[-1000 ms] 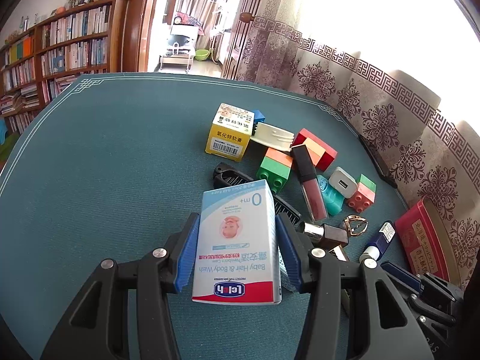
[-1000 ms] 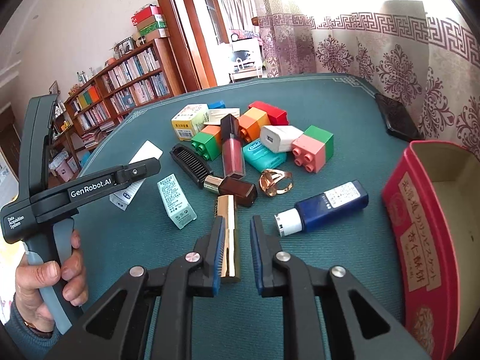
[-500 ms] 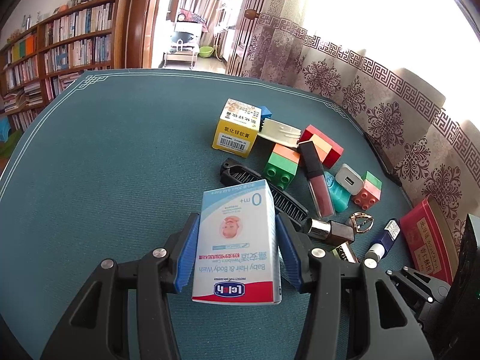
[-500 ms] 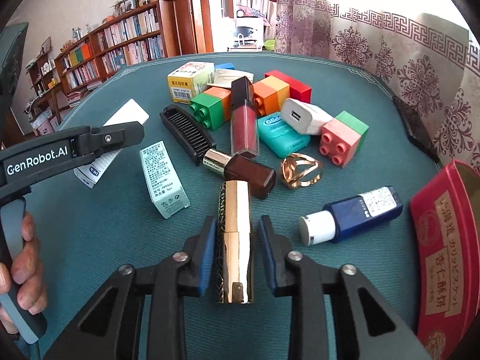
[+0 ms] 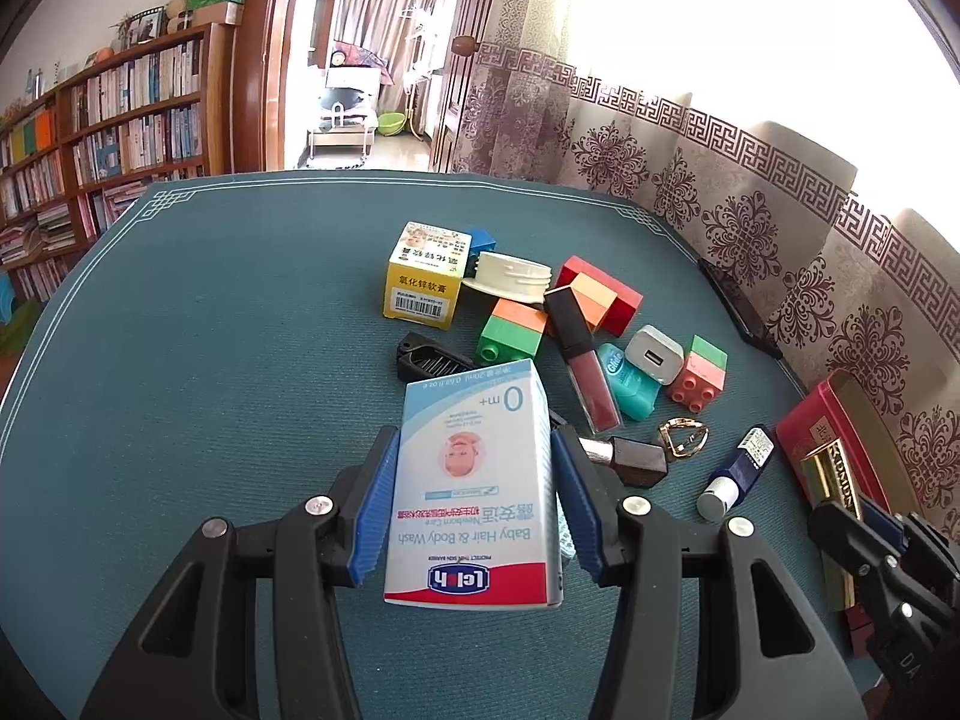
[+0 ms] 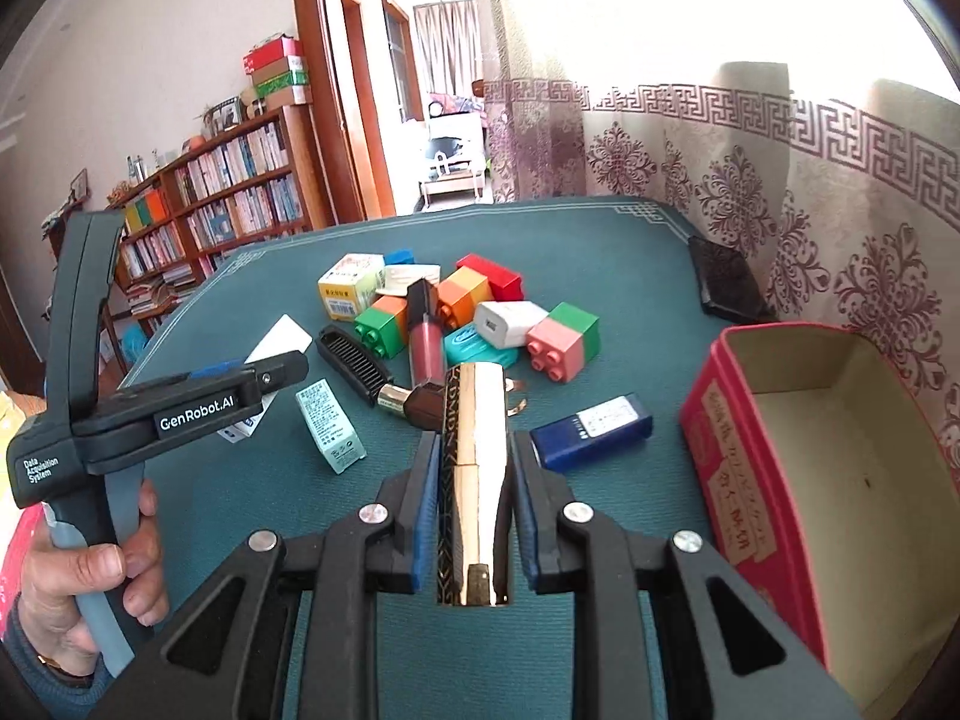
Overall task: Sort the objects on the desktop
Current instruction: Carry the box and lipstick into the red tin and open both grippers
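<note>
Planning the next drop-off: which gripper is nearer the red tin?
Right. The right gripper, shut on the gold lipstick, is just beside the red tin; the left gripper is farther away.

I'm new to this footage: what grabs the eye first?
The left tool clamps a white-and-blue baby wash box, front and centre. The right tool grips a gold lipstick tube, beside the open red tin on its right. Behind lies a bright clutter of toy blocks.
</note>
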Demonstrator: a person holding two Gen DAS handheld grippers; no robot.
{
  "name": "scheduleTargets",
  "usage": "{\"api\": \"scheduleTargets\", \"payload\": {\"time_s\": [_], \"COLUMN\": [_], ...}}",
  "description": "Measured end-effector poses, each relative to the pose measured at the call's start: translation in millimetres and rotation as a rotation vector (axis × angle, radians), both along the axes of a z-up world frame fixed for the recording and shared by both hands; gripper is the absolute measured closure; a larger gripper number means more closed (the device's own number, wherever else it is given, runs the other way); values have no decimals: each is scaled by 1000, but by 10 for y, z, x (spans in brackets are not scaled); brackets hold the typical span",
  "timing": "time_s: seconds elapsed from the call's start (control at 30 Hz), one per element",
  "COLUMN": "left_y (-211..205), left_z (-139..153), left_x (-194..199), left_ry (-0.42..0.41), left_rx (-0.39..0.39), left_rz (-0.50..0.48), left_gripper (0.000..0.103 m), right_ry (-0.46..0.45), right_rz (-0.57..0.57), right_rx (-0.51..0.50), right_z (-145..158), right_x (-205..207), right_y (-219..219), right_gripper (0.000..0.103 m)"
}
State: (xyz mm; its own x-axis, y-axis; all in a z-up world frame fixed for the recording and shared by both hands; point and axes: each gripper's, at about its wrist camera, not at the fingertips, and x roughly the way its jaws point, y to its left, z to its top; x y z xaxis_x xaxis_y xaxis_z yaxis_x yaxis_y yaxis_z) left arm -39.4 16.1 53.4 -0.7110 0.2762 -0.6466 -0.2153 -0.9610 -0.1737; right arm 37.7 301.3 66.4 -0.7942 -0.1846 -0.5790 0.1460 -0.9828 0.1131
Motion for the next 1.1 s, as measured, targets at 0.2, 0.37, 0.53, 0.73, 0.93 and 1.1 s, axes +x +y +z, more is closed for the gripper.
{"api": "scheduleTargets", "payload": {"time_s": [0.2, 0.37, 0.53, 0.73, 0.93, 1.1], "left_y": [264, 489, 671, 1086, 1617, 2000], "left_z": [129, 244, 397, 565, 707, 711], "left_x": [165, 333, 436, 550, 692, 805], "left_ry": [36, 66, 70, 89, 116, 114], "left_rx": [-14, -27, 1, 12, 39, 51], "left_rz": [-69, -143, -211, -310, -423, -510], "left_gripper": [50, 50, 50, 50, 50, 50], "right_ry": [59, 79, 56, 10, -11, -4], "right_rz": [-152, -286, -362, -445, -521, -548], "right_rx": [-23, -57, -40, -3, 4, 29], "right_z": [197, 290, 274, 137, 57, 60], "right_x": [296, 367, 367, 439, 564, 646], "right_y": [501, 928, 1195, 1474, 1725, 1804], "right_gripper": [78, 78, 78, 78, 78, 78]}}
